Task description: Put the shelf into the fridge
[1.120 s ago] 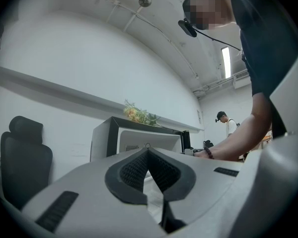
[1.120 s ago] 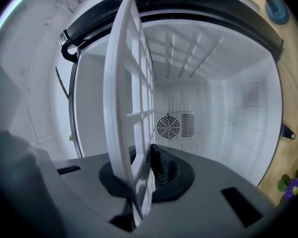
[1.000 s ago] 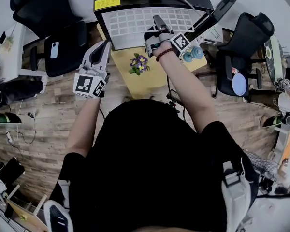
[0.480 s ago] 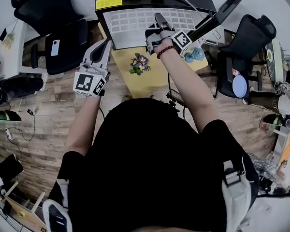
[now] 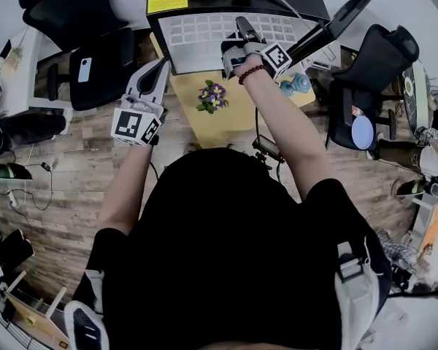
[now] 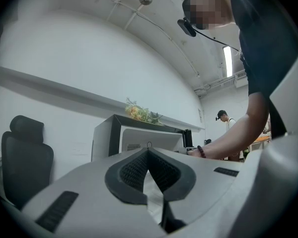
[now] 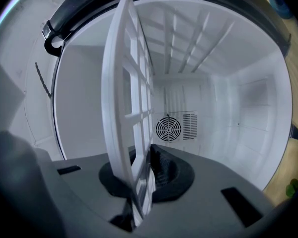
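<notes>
Office: black swivel chairs (image 5: 95,60), plank floor (image 5: 66,188).

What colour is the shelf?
The shelf is white, clearest in the right gripper view.

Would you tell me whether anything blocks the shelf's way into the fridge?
Nothing visible does. The right gripper holds the shelf pointing into the open fridge, and the cavity ahead shows only bare white walls back to the fan grille. The door stands swung aside to the right.
</notes>
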`<move>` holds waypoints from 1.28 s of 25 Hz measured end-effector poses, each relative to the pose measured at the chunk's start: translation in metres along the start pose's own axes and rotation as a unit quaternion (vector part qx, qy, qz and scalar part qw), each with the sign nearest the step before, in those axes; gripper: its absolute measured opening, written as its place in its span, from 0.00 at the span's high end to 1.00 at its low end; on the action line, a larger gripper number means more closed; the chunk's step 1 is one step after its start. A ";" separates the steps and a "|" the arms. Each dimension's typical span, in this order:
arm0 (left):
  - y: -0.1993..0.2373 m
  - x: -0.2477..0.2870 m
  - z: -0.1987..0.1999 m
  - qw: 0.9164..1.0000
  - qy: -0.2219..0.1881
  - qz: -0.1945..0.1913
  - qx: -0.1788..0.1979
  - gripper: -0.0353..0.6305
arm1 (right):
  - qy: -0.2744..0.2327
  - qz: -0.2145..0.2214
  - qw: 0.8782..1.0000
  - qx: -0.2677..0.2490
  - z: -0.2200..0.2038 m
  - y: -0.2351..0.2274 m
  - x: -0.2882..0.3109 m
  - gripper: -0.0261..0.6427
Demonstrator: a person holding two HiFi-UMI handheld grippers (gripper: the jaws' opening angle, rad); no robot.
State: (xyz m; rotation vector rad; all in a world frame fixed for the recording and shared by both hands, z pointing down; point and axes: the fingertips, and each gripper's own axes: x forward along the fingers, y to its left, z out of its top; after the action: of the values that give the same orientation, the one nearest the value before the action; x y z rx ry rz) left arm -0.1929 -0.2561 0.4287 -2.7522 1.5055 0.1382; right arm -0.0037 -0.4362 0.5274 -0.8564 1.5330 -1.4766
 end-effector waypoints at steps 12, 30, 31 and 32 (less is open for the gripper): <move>0.007 -0.008 -0.002 1.000 0.004 0.010 0.003 0.92 | 0.000 -0.009 1.000 0.019 -0.005 0.007 0.011 0.90; -0.001 -0.016 -0.005 1.000 0.006 0.019 -0.002 0.92 | 0.000 -0.014 1.000 0.021 0.002 0.002 0.029 0.90; -0.003 -0.017 -0.005 1.000 0.007 0.017 0.000 0.92 | 0.000 -0.014 1.000 0.021 0.002 0.002 0.029 0.90; -0.004 -0.017 -0.005 1.000 0.007 0.015 0.001 0.92 | 0.001 -0.014 1.000 0.020 0.002 0.002 0.029 0.90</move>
State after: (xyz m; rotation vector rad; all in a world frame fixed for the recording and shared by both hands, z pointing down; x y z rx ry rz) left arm -0.1978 -0.2398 0.4348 -2.7350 1.5512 0.1172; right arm -0.0144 -0.4630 0.5226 -0.8570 1.4925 -1.5234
